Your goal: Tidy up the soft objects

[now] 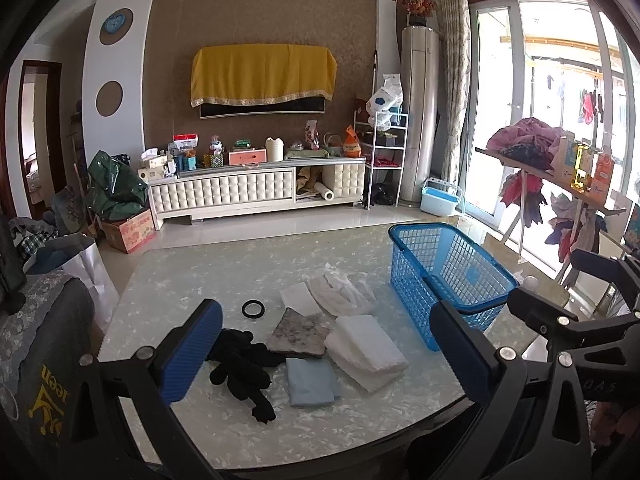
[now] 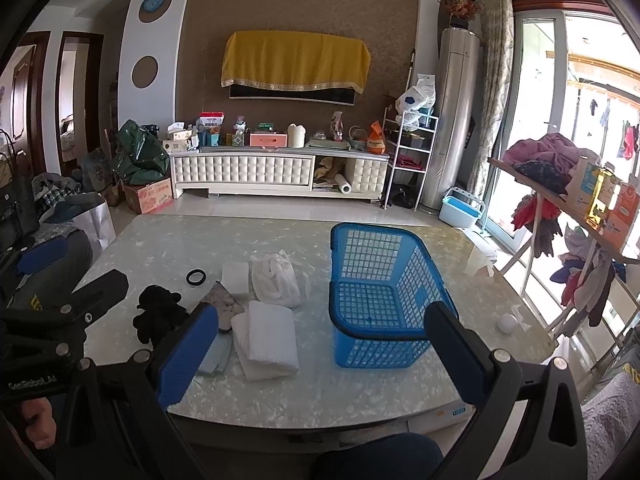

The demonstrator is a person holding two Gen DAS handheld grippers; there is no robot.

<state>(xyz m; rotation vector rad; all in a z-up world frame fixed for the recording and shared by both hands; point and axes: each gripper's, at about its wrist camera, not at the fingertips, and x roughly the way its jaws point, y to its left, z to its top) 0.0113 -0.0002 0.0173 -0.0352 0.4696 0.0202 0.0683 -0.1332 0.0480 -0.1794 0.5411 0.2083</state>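
Left wrist view: left gripper held level above the near table edge, jaws spread wide, nothing between them. Right gripper pokes in from the right, beside the blue basket. Soft items sit in a cluster on the marble table, left of the basket: one black glove bundle, one light blue folded cloth, one grey mottled pad, one thick white folded towel, one white crumpled cloth, one small white folded square. One black ring lies apart, behind the gloves. Basket upright, looks empty.

Right wrist view: right gripper also level over the near edge, released, wide open, holding nothing, framing the towel and the basket. Left gripper enters from the left near the gloves. Same six soft pieces, all outside the basket. One small white ball right of the basket.
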